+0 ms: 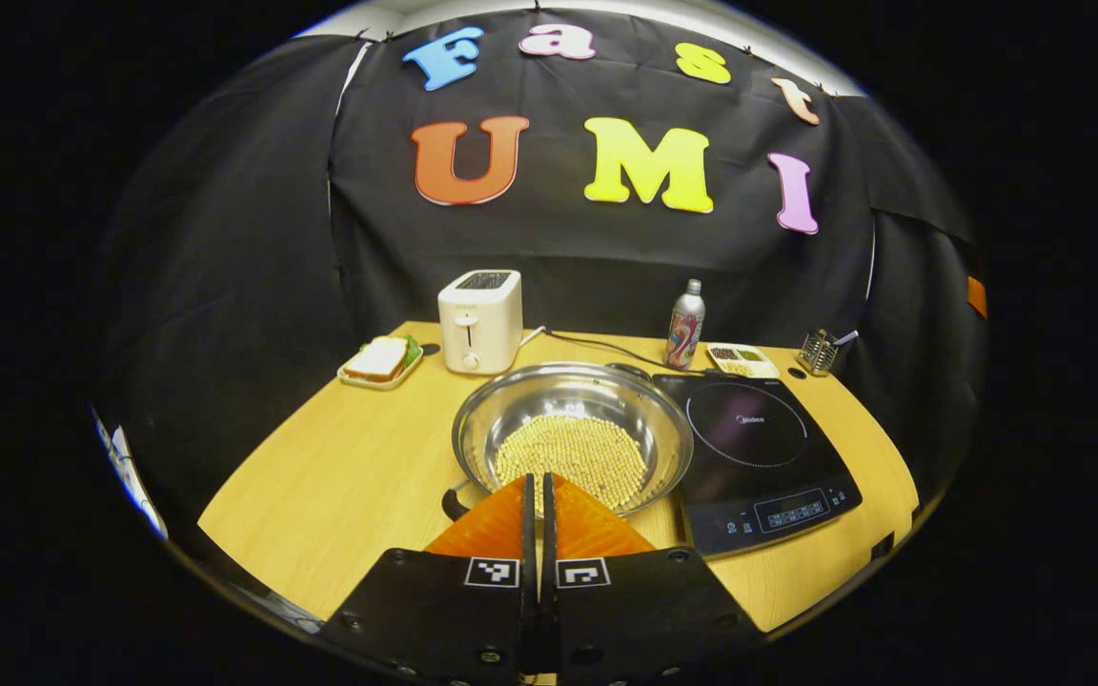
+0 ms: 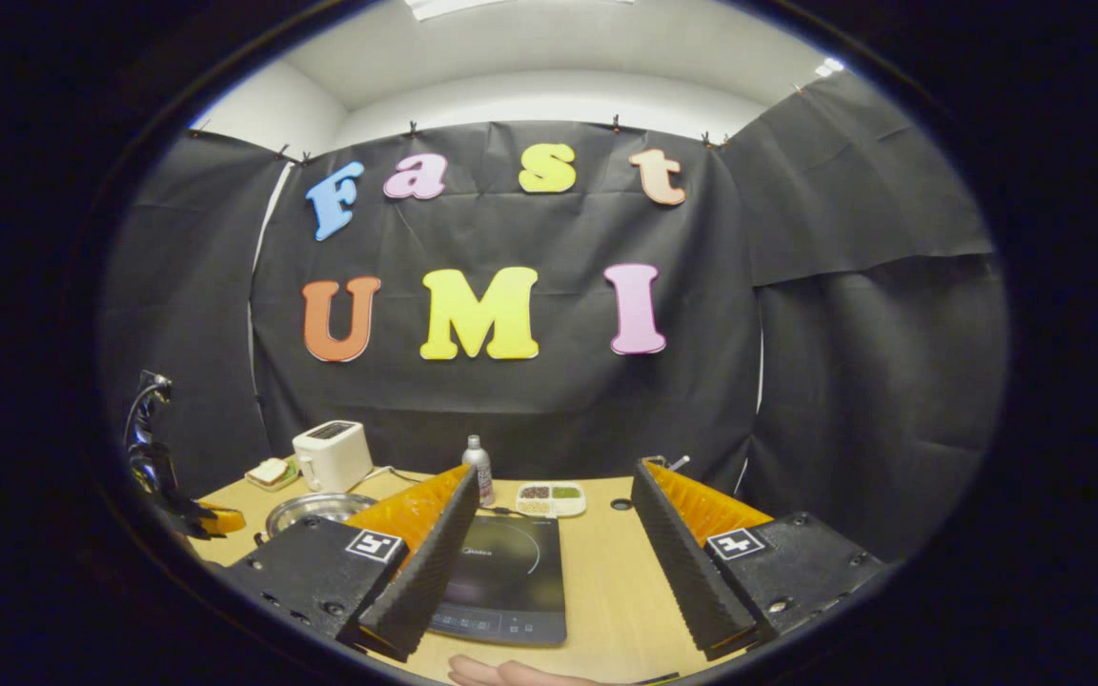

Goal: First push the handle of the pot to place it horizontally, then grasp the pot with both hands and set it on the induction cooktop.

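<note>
Pot (image 1: 572,429) beside induction cooktop (image 1: 757,448) on bench (image 1: 320,476); left gripper (image 1: 541,495) jaws closed at its handle (image 1: 455,499) for pushing; right gripper (image 2: 549,543) jaws open, waiting.

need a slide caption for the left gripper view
Left tool shut, poised at the near rim of the grain-filled pot, beside the induction cooktop.

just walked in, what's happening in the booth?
A person is working a gripper in each hand at a wooden table. The left gripper, fingers closed together, sits at the near rim of the steel pot, close to its dark handle. The pot, with pale grains inside, stands on the table left of the induction cooktop, not on it. The right gripper is open above the cooktop's side.
</note>
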